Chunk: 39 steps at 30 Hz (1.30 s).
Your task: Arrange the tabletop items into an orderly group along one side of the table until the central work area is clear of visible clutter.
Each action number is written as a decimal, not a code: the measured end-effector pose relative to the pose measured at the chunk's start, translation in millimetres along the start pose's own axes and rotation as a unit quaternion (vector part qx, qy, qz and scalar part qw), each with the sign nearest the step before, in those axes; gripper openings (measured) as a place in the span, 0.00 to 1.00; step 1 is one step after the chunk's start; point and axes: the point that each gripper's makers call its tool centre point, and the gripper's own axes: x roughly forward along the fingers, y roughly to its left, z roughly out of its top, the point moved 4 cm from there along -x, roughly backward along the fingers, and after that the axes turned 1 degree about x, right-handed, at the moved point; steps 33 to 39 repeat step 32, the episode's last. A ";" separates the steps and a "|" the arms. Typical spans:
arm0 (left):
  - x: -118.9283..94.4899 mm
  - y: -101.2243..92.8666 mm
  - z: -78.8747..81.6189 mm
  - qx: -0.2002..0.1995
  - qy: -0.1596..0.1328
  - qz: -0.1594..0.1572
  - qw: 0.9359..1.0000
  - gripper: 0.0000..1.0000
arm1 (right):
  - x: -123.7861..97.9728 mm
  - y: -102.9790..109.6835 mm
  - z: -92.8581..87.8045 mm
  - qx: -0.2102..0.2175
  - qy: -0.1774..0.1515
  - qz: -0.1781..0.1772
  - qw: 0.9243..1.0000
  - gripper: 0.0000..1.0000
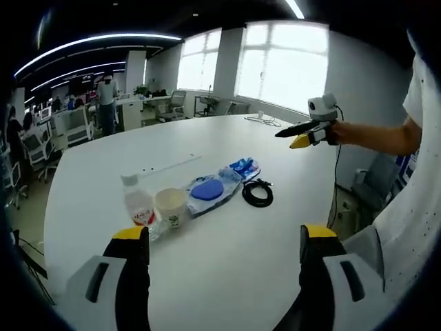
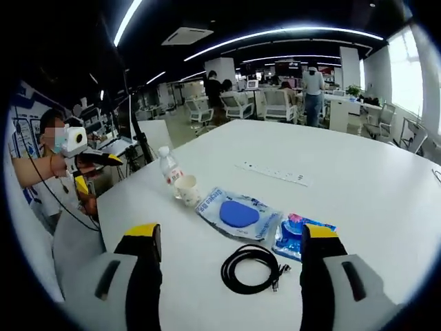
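Right gripper view: my right gripper [image 2: 229, 238] jaws spread, empty, above round white table [image 2: 358, 186]. Near edge, in row: one clear plastic bottle with white cap [image 2: 167, 165], one paper cup [image 2: 187, 189] touching it, one clear pouch with blue round pad [image 2: 237, 213], one smaller blue packet [image 2: 298, 236], one black coiled cable [image 2: 252, 269]. Judged: bottle light, slippery, take at body; cup crushable, pinch rim; pouches limp, pinch edge; cable floppy, grab through loop. My left gripper [image 1: 224, 238] jaws spread, empty.

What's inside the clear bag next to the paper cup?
The clear bag holds a round blue thing; printed writing covers part of the plastic. What the blue thing is, and anything beneath it, stays hidden. The paper cup sits beside the bag.
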 end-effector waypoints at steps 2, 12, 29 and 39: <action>1.6 -0.1 -3.5 -0.003 0.004 0.002 1.000 0.93 | -7.9 -1.7 -7.7 0.001 -0.003 -0.006 1.000 0.84; 8.6 -3.4 -19.9 -0.015 0.018 0.007 1.000 0.93 | -33.8 -6.1 -49.0 0.012 -0.003 -0.023 1.000 0.90; 31.1 -27.4 -48.6 -0.045 0.032 -0.008 0.998 1.00 | -62.1 -2.5 -105.5 0.059 0.032 -0.047 0.997 0.89; 30.6 -29.8 -49.0 -0.051 0.030 -0.008 0.998 1.00 | -61.9 0.8 -107.0 0.058 0.035 -0.043 0.997 0.89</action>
